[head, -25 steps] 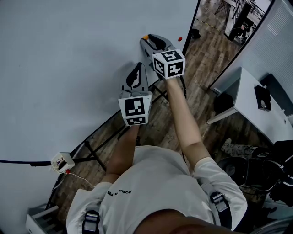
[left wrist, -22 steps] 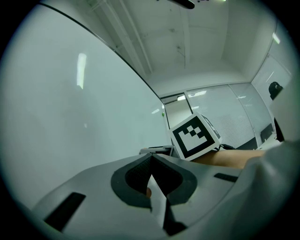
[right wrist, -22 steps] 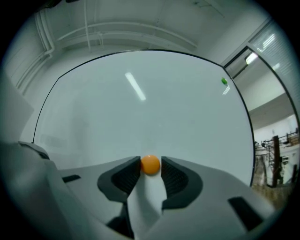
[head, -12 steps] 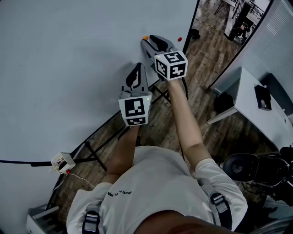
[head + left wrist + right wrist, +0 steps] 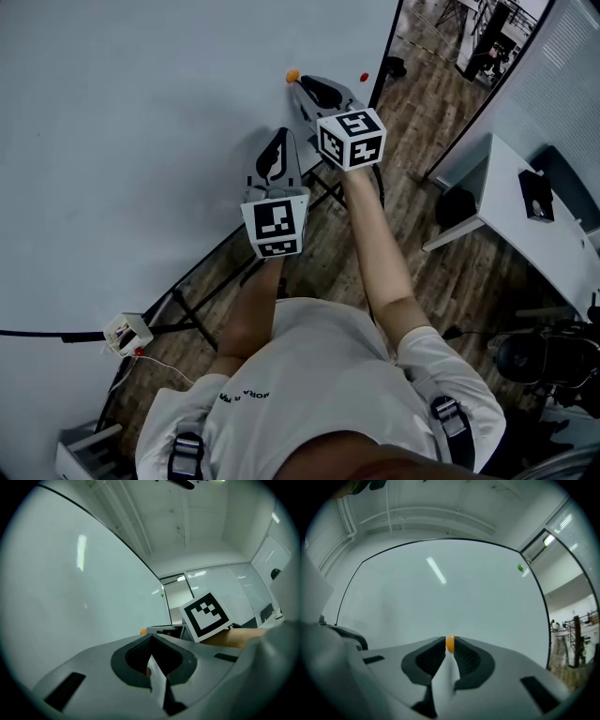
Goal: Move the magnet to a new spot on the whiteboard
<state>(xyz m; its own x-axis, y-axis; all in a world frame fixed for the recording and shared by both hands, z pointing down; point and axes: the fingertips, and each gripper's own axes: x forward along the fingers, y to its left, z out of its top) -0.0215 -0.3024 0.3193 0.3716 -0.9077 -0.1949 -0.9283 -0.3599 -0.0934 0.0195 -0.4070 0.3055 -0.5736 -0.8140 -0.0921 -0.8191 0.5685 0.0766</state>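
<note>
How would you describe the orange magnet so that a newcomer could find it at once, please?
Start at the big whiteboard and follow it toward its right side. There the orange magnet sits between the right gripper's jaws, which have just been closing on it. Unlike the red magnet and the green magnet nearby, it is orange.

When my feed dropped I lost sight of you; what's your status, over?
Right gripper just closed, shut on orange magnet at the whiteboard. Left gripper shut, empty. Board around it bare; red magnet apart, to the right.
</note>
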